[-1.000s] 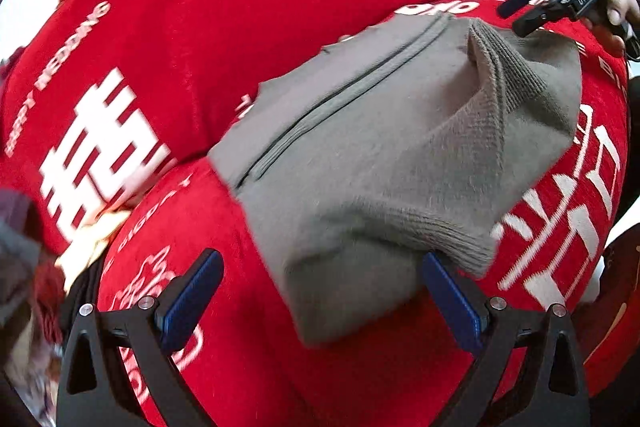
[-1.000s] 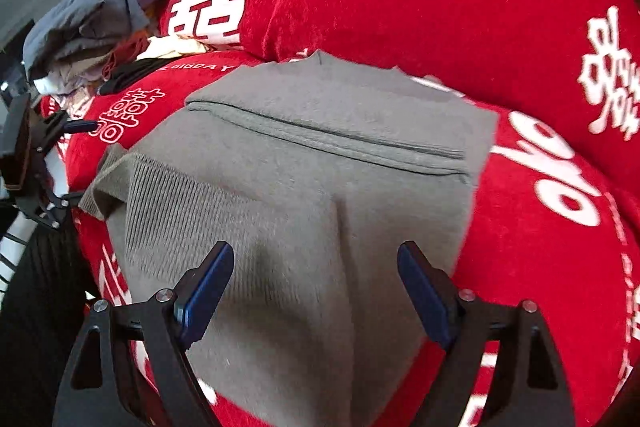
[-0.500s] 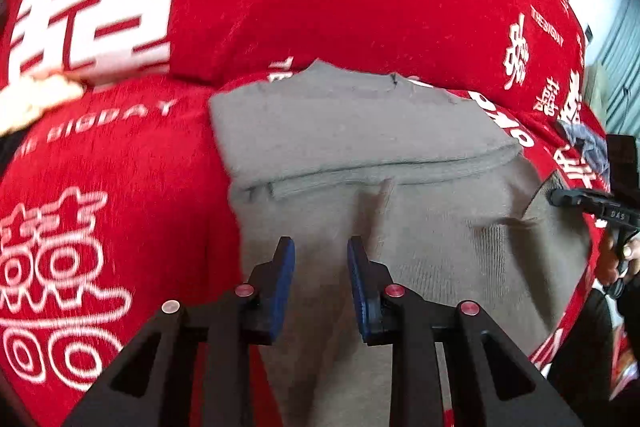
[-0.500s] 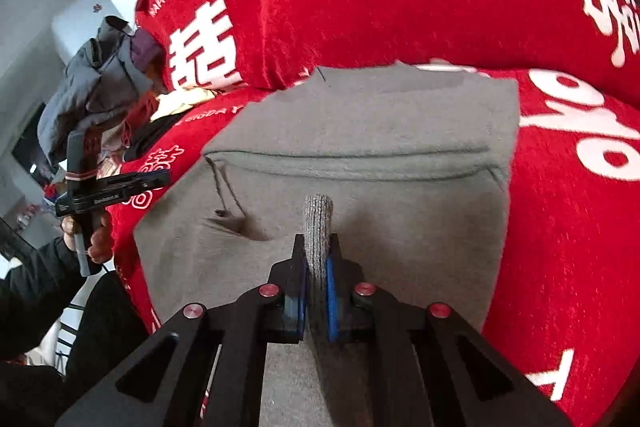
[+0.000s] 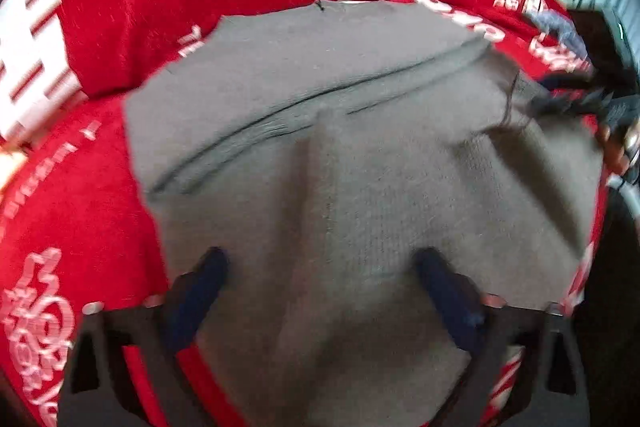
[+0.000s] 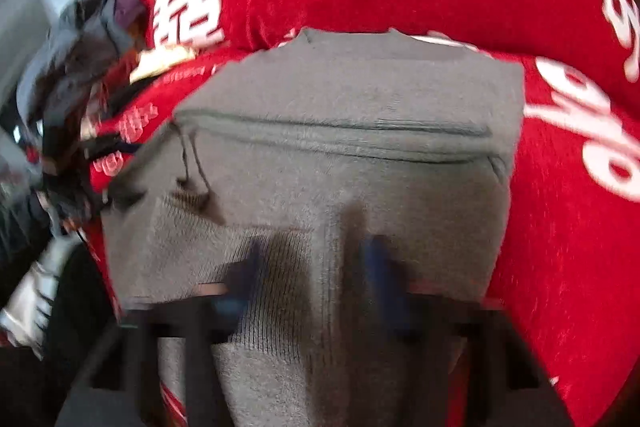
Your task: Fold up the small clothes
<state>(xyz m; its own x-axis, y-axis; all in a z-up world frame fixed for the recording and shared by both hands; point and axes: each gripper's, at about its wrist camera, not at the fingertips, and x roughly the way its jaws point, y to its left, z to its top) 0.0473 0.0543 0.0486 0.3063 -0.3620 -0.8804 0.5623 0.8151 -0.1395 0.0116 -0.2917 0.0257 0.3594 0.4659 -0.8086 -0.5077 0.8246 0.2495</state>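
Motion-blurred left gripper, right gripper, grey knit partly cropped

Both grippers let go

Our left gripper, nearly closed half a second ago, now gapes wide over the grey knit. Our right gripper has released its pinched ridge, fingers spread, the ridge slumped lower.
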